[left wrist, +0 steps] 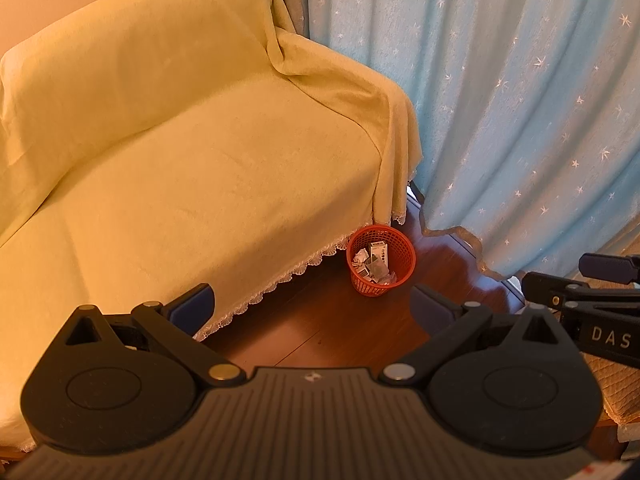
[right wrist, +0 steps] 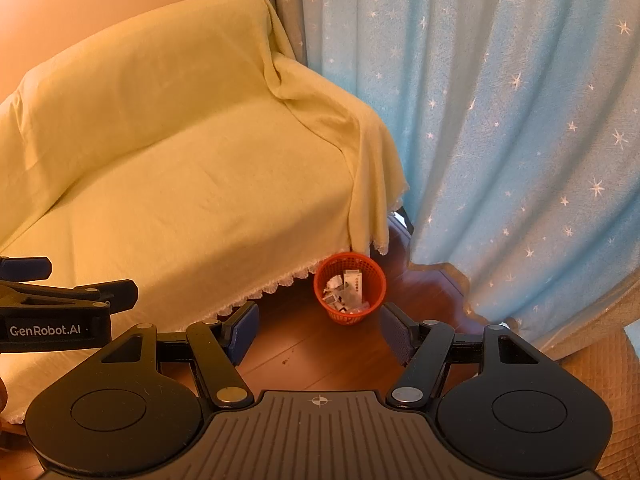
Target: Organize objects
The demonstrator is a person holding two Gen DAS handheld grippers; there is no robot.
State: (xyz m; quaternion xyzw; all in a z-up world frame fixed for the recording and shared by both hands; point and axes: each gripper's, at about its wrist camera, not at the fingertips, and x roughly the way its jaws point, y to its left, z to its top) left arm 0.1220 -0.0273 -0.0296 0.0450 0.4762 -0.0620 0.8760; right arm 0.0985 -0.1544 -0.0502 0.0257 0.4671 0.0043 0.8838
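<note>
Both grippers, left gripper & right gripper, wide apart, empty, above wood floor nr round orange mesh plastic bin w/ paper scraps.

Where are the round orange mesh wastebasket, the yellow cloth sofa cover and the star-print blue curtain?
Round orange mesh wastebasket [left wrist: 404, 262], left wrist view, on its right mesh wall.
Yellow cloth sofa cover [left wrist: 208, 184], left wrist view, on the seat area.
Star-print blue curtain [right wrist: 520, 120], right wrist view, on a middle fold.

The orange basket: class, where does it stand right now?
In both wrist views the orange basket stands on the wooden floor, at the covered sofa's right front corner, left of the blue curtain.
</note>
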